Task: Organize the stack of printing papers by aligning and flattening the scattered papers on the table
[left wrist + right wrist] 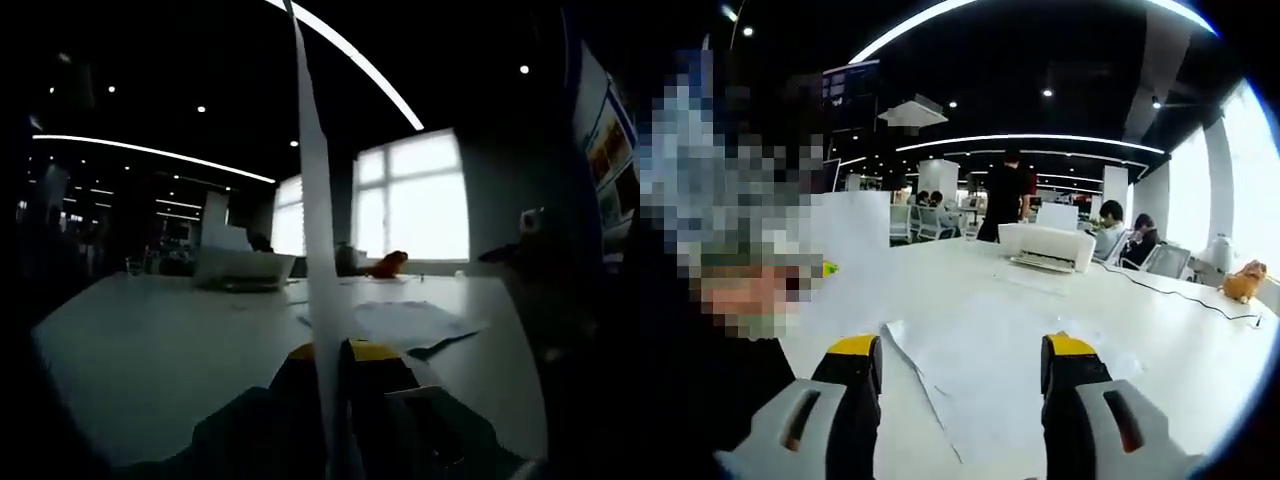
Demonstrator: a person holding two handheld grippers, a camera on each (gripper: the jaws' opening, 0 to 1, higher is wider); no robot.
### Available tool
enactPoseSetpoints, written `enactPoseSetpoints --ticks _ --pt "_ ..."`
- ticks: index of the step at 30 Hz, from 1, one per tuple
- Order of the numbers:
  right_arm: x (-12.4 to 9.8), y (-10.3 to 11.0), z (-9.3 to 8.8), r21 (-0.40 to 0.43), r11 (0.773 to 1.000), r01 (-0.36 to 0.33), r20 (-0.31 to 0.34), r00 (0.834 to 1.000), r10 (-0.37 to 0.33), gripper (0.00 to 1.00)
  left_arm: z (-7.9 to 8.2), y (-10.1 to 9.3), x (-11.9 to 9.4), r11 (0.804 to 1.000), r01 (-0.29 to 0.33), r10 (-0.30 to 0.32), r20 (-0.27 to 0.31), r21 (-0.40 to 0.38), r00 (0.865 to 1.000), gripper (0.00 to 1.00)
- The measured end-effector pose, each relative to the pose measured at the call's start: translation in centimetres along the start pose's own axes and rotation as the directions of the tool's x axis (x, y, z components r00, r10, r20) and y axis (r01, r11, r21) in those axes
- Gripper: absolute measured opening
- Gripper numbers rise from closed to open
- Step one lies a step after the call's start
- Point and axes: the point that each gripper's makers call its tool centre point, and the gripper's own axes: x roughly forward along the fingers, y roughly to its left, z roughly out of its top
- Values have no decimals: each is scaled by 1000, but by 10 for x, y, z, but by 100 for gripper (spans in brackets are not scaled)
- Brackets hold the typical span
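A white sheet [318,250] stands on edge between my left gripper's [332,372] yellow-tipped jaws and rises to the top of the left gripper view; that gripper is shut on it. More printing papers [405,320] lie flat on the white table [150,350] beyond it. In the right gripper view my right gripper [962,362] is open, low over scattered sheets [980,375] that lie between its jaws. The held sheet [852,235] stands upright at the left there.
A white printer [1045,246] [243,266] sits mid-table with a black cable [1180,292] trailing right. An orange plush toy [1245,280] [388,263] rests near the windows. One person stands [1010,200] behind the table and others sit at its far side.
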Motion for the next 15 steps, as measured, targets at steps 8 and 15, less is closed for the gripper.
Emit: enactPoseSetpoints --ticks 8,15 --pt "8 -10 -10 -11 1000 29 -32 999 -29 60 -1 -2 0 1000 3 -3 -3 5 1000 6" --pt "15 -18 -11 -37 998 46 -44 998 -48 60 -3 -2 1 1000 1 -1 -15 10 1000 6"
